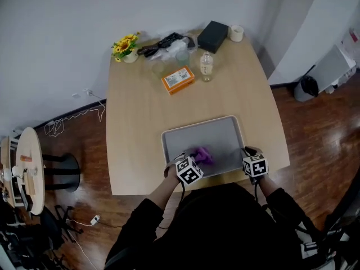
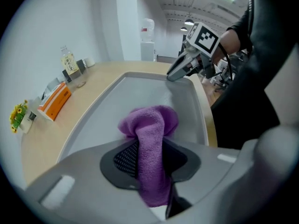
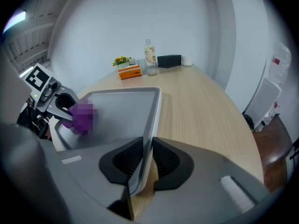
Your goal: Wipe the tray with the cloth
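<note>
I have the purple cloth (image 2: 150,129) pinched in my left gripper (image 2: 147,160). Its two fingers are shut tight on the middle of the cloth. A soft bunch sticks out past the tips. I think that is so the soft part rubs the tray (image 1: 216,134) and not the hard fingers.

The cloth is over the near left part of the tray, close to the near edge. It looks like it is down on the gray bottom, but I cannot tell how hard it is pressing.

My right gripper (image 3: 144,158) is at the near right corner of the tray. Its fingers are closed on the thin rim, one on each side of it. I think it holds the rim so the tray will not slide on the table (image 1: 140,128) when I rub.

The tray lies flat at the near end of the table, right in front of me, so both grippers can reach it.

The other things are at the far end: an orange box (image 1: 178,80), a bottle (image 1: 206,66), some yellow flowers (image 1: 126,46) and a black box (image 1: 212,36). They are well apart from the tray, so I should not bump them.

Most of the tray is far and right of the cloth, so I think I should wipe that way.
</note>
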Demonstrator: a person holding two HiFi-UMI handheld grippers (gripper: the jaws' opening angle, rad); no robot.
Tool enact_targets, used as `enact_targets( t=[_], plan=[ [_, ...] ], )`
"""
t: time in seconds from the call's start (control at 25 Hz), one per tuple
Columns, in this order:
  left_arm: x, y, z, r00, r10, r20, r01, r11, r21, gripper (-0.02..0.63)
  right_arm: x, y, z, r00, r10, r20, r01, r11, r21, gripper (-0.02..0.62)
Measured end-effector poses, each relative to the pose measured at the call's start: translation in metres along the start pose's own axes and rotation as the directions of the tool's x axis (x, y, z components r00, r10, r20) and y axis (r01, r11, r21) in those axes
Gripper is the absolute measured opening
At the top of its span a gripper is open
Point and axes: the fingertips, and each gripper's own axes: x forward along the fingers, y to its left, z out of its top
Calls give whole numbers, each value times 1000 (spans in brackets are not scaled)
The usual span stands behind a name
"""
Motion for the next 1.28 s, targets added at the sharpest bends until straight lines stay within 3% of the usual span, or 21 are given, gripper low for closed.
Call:
enact_targets(
  t=[0.16, 0.36, 0.6, 0.8, 0.92, 1.04, 1.12, 1.16, 1.28],
  plan=[
    [1, 7, -10, 1000, 18, 10, -18, 999, -48, 94, 12, 12, 19, 1000, -23, 20, 23, 1000, -14, 55],
    [-13, -5, -8, 999, 47, 8, -46, 995, -86, 94, -19, 16, 37, 992, 1, 125, 3, 1000, -28, 3],
    [-41, -3, 12, 992, 116, 53, -107, 984, -146, 94, -44, 36, 69, 974, 65, 219, -52, 997, -64, 2],
    [-94, 1, 68, 958, 204, 200, -183, 976, -116, 94, -63, 37, 88, 954, 82, 290, -68, 996, -57, 2],
    [-135, 20, 68, 923, 297, 243, -275, 954, -122, 95, -64, 52, 110, 938, 102, 332, -87, 994, -59, 2],
    [-156, 40, 32, 895, 399, 202, -358, 910, -209, 95, -72, 61, 127, 923, 118, 365, -98, 993, -72, 2],
    [-162, 56, -9, 877, 454, 156, -379, 854, -355, 95, -81, 58, 137, 914, 112, 391, -95, 994, -60, 2],
    [-164, 66, -36, 864, 487, 123, -392, 806, -443, 95, -85, 54, 141, 908, 105, 405, -93, 994, -49, 2],
    [-174, 90, -124, 818, 575, -28, -452, 612, -648, 94, -96, 43, 154, 894, 84, 440, -85, 996, -18, 2]
  ],
)
